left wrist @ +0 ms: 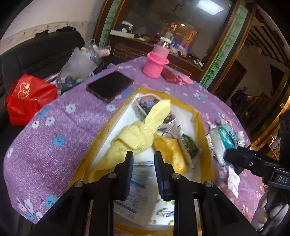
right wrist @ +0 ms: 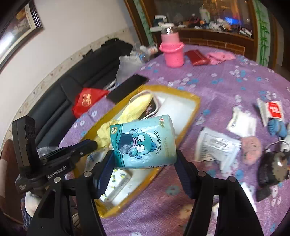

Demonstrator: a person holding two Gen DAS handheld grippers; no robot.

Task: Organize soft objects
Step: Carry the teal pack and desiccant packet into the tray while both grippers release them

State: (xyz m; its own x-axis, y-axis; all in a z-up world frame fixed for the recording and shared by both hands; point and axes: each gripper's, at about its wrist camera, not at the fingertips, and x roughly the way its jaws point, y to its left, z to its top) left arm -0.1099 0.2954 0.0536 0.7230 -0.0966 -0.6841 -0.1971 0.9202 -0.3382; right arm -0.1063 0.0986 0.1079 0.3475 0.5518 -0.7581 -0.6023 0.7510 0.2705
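Right gripper [right wrist: 145, 159] clamps tissue pack [right wrist: 143, 143] above box [right wrist: 192, 101]; left gripper [left wrist: 143, 159] open, empty. Next: lower pack into box, release.

Soft indoor light, heavy fisheye bend on both my feeds.

A bright ceiling panel [left wrist: 210, 7] glows far ahead of my left hand-held gripper [left wrist: 143, 158], while the room beyond stays dim. The counter [left wrist: 54, 127] is evenly lit with faint shadows. Edges curve into black corners, and things nearest the lens smear slightly.
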